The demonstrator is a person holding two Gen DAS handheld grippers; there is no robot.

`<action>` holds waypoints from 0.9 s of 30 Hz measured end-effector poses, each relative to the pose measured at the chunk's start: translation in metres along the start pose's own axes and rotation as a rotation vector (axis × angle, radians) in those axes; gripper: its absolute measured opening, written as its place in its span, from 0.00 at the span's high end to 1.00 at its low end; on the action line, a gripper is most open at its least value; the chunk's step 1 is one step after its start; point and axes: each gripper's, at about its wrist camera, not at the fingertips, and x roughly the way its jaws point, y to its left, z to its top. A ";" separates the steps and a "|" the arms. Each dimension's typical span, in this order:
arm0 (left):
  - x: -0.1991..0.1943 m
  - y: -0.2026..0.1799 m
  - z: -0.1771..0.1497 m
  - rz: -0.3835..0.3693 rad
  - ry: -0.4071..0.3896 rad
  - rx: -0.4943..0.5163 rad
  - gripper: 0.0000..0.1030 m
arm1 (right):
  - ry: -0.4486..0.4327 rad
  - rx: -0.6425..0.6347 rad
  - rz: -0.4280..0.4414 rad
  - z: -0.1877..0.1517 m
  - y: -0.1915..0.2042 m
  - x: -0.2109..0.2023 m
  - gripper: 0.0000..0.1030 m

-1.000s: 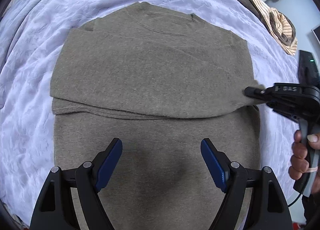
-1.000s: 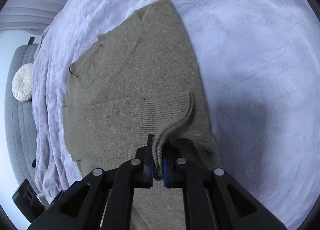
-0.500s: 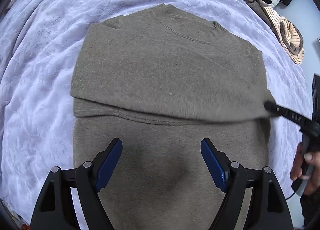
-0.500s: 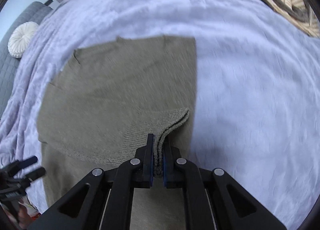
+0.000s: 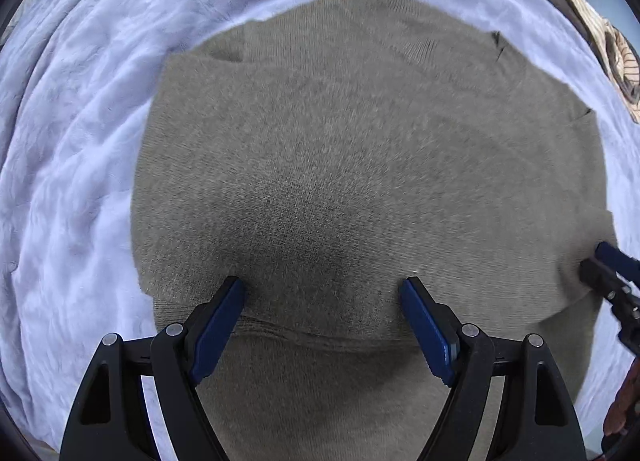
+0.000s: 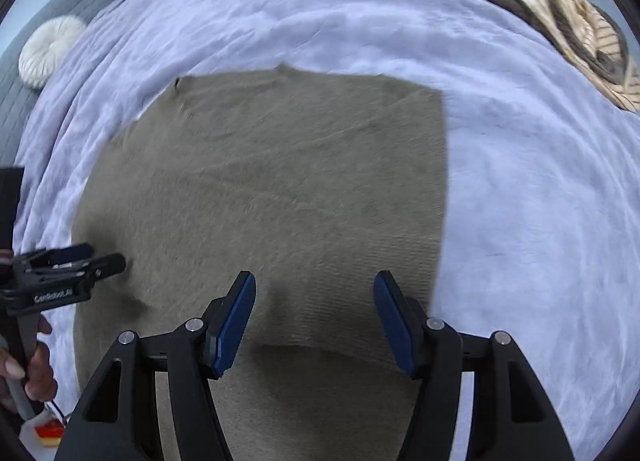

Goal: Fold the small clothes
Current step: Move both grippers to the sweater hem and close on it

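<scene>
Cuff released since half a second ago: right gripper (image 6: 314,297), then clamped on the sleeve end, now has its jaws opening with nothing between the pads. Left gripper (image 5: 322,311): jaws wide apart, empty, low over the cloth. Brown sweater (image 5: 360,165): flat on the pale lilac blanket (image 6: 540,201), sleeve folded across the body. Heap of other clothes (image 6: 568,21): far edge.

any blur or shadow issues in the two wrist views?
Left wrist: sweater mostly sharp, soft dark shadow between the claw tips, right claw smeared at the edge. Right wrist: sweater knit motion-blurred, blanket soft, strong fisheye bend in both.
</scene>
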 end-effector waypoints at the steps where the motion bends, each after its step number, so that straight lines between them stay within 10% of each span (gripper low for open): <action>1: 0.004 0.000 0.000 0.003 0.001 0.008 0.21 | 0.037 0.011 -0.028 -0.001 -0.001 0.011 0.37; 13: -0.023 -0.006 -0.017 -0.013 -0.046 0.090 0.20 | -0.029 -0.034 -0.003 -0.018 0.037 -0.019 0.37; 27: -0.004 -0.006 -0.148 0.024 0.076 0.281 0.20 | 0.201 -0.006 -0.051 -0.151 0.059 0.004 0.35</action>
